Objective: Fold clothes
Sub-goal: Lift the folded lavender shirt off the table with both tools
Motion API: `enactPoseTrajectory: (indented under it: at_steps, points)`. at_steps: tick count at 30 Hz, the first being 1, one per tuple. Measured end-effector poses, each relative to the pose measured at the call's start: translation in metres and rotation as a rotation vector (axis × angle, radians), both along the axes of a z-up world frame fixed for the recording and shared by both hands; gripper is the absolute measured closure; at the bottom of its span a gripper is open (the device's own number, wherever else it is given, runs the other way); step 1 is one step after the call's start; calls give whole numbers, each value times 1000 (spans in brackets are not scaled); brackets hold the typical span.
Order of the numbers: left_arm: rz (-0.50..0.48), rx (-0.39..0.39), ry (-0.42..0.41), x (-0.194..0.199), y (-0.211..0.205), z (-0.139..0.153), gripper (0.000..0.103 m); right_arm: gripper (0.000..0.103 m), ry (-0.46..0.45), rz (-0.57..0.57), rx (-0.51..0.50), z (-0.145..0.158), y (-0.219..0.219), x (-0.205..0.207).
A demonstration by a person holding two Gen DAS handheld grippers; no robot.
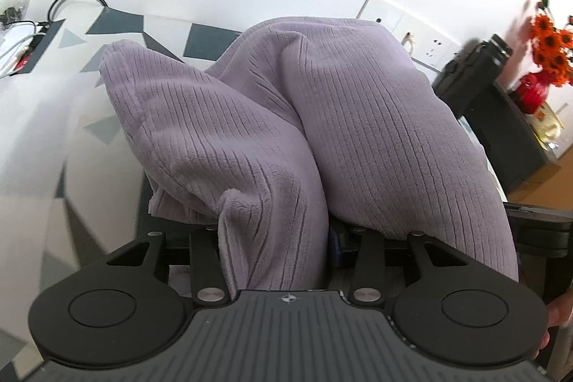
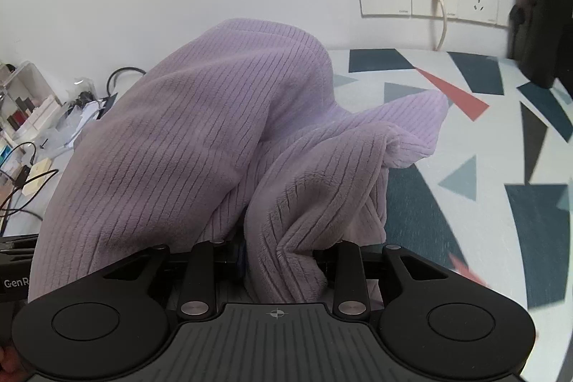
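Between both grippers' fingers, lilac garment bunched, each pair clamped on it

My left gripper and right gripper are showing matte black linkages, round discs, silver rivets, ribbed grey housings.

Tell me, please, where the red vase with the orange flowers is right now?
The red vase shows only in the left wrist view, at the far right edge, on a dark cabinet beyond the lilac garment, right of the wall sockets.
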State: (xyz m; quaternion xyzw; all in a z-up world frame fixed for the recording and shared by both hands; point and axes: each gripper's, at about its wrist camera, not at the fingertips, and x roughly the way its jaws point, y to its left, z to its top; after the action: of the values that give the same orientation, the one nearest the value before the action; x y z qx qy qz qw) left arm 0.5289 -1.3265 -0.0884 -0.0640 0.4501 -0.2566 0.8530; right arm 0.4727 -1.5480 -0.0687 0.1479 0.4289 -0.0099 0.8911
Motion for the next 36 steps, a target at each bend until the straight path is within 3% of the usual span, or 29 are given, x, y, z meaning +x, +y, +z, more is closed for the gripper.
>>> enactPoseTrajectory:
  at_steps: [12,19,26,36]
  points:
    - [2,-22,-50,-79,96,24,61,75,-49,7,-29,31,97,-82]
    - [50,-44,-42,-112,125,29,61,75,-36,54,-62,41,137,-109]
    - [150,-31,-52,-137,136,39,61,75,-44,174,-71,49,151,-115]
    - [385,-8,-24,-164,122,46,61,75,-31,414,-45,51,142,-98]
